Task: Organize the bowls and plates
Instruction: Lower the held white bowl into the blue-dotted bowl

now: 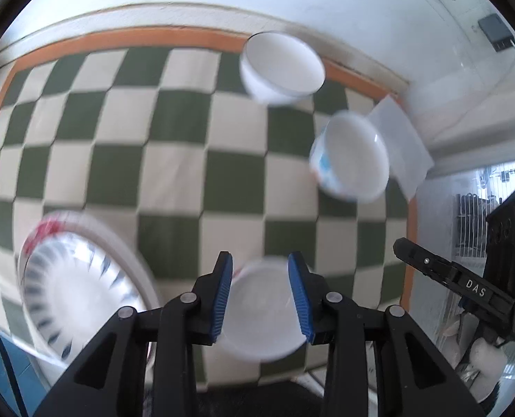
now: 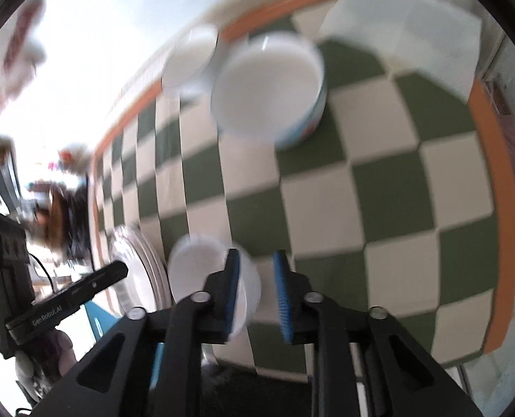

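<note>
Below, both grippers hang over a green-and-white checked cloth (image 1: 174, 160) on the surface, and the left gripper (image 1: 260, 295) has its jaws narrowly parted above a small white bowl (image 1: 260, 316), not touching it. Similarly parted, the right gripper (image 2: 257, 295) holds nothing. A patterned plate (image 1: 73, 285) lies left of that bowl, while 2 more bowls (image 1: 285, 66) (image 1: 354, 156) sit at the far edge.

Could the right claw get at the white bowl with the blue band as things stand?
Probably yes. The right claw is open with nothing gripped, and only bare green-and-cream checked cloth lies between it and the white bowl with the blue band. A plain white bowl sits close beside it.
</note>
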Action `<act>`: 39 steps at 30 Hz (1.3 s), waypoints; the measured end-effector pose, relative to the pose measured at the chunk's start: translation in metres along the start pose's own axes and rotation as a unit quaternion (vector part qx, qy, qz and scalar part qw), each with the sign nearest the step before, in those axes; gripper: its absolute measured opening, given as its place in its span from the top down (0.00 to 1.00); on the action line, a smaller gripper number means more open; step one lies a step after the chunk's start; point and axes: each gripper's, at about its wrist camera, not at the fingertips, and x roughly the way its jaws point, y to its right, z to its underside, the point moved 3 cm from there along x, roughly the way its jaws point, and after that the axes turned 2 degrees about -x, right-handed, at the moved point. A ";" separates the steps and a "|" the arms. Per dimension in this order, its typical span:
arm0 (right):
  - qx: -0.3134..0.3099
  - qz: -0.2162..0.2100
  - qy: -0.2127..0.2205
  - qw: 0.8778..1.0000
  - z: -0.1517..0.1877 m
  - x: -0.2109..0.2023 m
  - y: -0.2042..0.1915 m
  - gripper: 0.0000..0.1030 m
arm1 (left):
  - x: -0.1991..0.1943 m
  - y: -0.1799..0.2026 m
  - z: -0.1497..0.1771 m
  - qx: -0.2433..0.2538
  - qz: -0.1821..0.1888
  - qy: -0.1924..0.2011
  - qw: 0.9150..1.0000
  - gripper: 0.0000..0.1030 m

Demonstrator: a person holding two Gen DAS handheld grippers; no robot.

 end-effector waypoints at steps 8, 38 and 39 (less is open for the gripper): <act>0.034 0.032 0.034 0.998 -0.079 0.018 0.029 0.64 | 0.073 0.049 -0.079 0.025 0.017 -0.049 0.998 0.70; 0.005 0.072 0.009 0.997 -0.102 0.067 0.015 0.90 | 0.085 0.077 -0.083 0.097 -0.016 -0.030 0.995 0.78; 0.002 0.070 0.011 0.997 -0.099 0.063 0.011 0.90 | 0.079 0.076 -0.080 0.101 -0.014 -0.025 0.994 0.78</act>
